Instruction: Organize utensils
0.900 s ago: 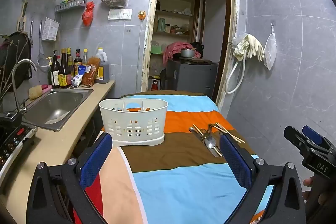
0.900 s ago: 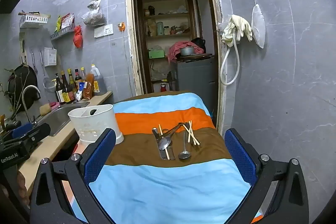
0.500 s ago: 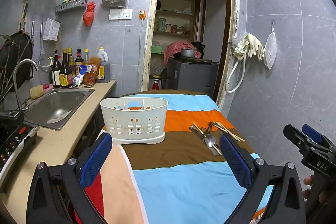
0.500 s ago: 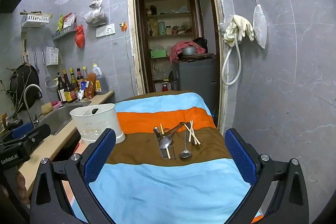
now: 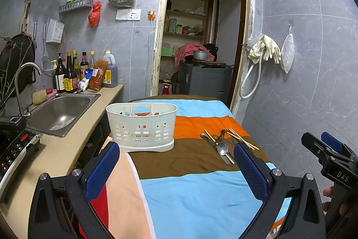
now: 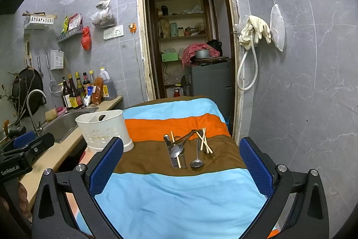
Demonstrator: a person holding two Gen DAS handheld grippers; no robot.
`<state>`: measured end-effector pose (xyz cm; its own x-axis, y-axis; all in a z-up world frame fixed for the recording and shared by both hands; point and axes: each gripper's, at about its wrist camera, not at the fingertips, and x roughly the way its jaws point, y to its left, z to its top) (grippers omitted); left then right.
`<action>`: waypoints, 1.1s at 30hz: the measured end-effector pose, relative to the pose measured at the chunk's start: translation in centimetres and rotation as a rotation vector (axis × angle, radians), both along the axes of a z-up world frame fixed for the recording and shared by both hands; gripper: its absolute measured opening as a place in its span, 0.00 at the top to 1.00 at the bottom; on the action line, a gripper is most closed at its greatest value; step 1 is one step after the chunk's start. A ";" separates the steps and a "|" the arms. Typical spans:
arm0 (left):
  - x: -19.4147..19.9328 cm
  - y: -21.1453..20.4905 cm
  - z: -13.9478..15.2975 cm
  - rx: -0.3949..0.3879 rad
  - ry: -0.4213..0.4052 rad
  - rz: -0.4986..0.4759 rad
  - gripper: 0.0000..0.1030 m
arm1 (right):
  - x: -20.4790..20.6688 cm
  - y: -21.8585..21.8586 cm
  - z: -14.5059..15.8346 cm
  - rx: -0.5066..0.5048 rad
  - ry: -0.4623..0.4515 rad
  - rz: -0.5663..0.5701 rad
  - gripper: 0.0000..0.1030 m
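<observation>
A white perforated utensil caddy (image 5: pixel 141 127) stands on the striped cloth table (image 5: pixel 190 189) at its left side; it also shows in the right wrist view (image 6: pixel 105 129). A loose pile of metal spoons (image 6: pixel 176 150), a ladle (image 6: pixel 197 162), a flat metal utensil and wooden chopsticks (image 6: pixel 204 141) lies on the brown stripe at the right; the pile also shows in the left wrist view (image 5: pixel 221 146). My left gripper (image 5: pixel 176 162) is open and empty, short of the caddy. My right gripper (image 6: pixel 181 160) is open and empty, just short of the pile.
A counter with a steel sink (image 5: pixel 58 111), a tap and sauce bottles (image 5: pixel 71 75) runs along the left. A stove panel (image 5: pixel 13 149) sits at the near left. A grey tiled wall (image 6: pixel 302 93) closes the right. A doorway (image 6: pixel 185 41) opens behind the table.
Both views have shifted only slightly; the caddy and pile sit a little lower and nearer. Both grippers stay open and empty.
</observation>
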<state>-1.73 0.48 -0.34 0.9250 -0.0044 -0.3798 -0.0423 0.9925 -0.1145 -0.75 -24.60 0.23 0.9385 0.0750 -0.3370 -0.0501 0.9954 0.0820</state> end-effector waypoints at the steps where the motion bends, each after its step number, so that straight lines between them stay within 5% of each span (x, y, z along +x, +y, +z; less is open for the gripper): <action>1: -0.1 0.1 0.0 0.000 0.000 0.000 0.00 | 0.0 0.0 0.0 0.001 0.001 0.001 0.01; 33: 0.7 -0.5 0.1 0.004 0.008 0.004 0.00 | -0.6 1.4 0.0 0.003 0.005 0.010 0.01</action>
<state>-1.05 -0.04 -0.21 0.9221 0.0010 -0.3870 -0.0472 0.9928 -0.1099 -1.34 -23.23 0.21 0.9362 0.0851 -0.3411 -0.0593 0.9946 0.0853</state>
